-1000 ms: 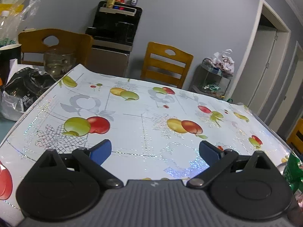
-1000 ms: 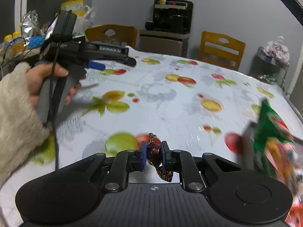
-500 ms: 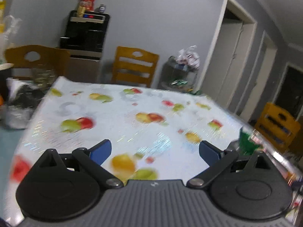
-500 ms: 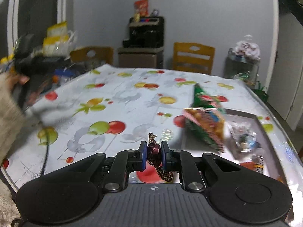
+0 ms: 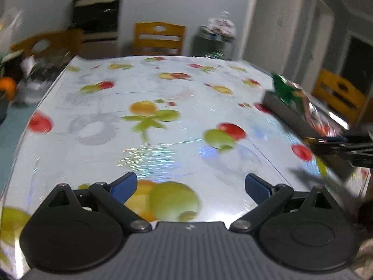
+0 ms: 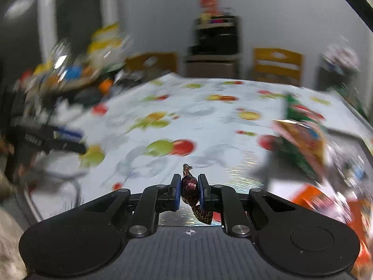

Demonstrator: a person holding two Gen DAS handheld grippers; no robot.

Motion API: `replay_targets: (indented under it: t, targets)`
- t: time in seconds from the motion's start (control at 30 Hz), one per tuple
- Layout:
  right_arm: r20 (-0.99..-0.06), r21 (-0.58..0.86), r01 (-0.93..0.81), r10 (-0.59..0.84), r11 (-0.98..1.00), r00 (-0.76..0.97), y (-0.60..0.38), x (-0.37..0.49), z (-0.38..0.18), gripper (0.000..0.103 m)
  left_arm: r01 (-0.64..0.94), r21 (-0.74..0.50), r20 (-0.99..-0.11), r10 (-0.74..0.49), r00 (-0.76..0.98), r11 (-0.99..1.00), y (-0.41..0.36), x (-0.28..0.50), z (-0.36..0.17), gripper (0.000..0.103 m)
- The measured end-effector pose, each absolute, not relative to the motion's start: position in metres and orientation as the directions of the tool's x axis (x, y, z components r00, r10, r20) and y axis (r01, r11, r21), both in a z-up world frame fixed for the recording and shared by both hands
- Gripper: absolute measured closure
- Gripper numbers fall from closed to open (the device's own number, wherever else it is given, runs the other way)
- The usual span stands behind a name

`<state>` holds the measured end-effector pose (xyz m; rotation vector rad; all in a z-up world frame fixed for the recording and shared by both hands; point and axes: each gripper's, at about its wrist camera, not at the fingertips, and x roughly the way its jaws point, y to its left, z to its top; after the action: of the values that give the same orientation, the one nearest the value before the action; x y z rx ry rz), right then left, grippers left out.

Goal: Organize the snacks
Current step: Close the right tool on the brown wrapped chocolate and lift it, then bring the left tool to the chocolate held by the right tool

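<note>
My right gripper is shut on a dark red foil-wrapped candy, its twisted ends sticking out above and below the blue pads. It hovers over the fruit-print tablecloth. To its right a grey tray holds a green snack bag and other blurred packets. My left gripper is open and empty, low over the cloth. The same tray and green bag sit at the right in the left wrist view, where the right gripper with the candy enters from the right edge.
Wooden chairs stand behind the table, with a black appliance on a cabinet at the wall. A cluttered side surface with an orange and bags lies to the left. The left gripper and a hand show blurred at the left of the right wrist view.
Both views have swung; the tray and green bag have come into the left view at right. The right gripper kept its hold on the candy and moved closer to the tray. The left jaws stayed open.
</note>
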<state>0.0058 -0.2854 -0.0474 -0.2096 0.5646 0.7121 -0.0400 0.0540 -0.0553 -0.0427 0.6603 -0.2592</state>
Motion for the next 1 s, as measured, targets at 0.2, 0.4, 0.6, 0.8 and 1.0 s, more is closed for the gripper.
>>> replay_targets:
  t: [0.2,0.4,0.6,0.8,1.0]
  targets:
    - [-0.611,-0.041,-0.722,0.554,0.691,0.565,-0.256,0.005,-0.063,0.086,0.393,0.015,-0.592,-0.309,0.745,0.919,0.014,-0.059,-0.057,0.003]
    - [-0.600,-0.014,-0.728,0.576,0.686,0.555,-0.263,0.001,-0.060,0.064,0.433,-0.038,-0.608,-0.365,0.706,0.901,0.005,-0.064,-0.064,0.003]
    - [-0.610,-0.016,-0.735,0.576,0.678,0.545,-0.278,0.000,-0.056,0.053,0.363,-0.099,-0.592,-0.348,0.727,0.927,-0.013,-0.064,-0.074,0.003]
    - [-0.615,-0.013,-0.721,0.563,0.693,0.552,-0.288,-0.001,-0.060,0.053,0.520,-0.017,-0.581,-0.432,0.690,0.854,-0.041,-0.054,-0.064,0.003]
    - [-0.610,-0.064,-0.745,0.565,0.664,0.555,-0.284,-0.008,-0.066,0.054,0.647,-0.093,-0.588,-0.566,0.578,0.757,-0.058,-0.022,-0.057,0.004]
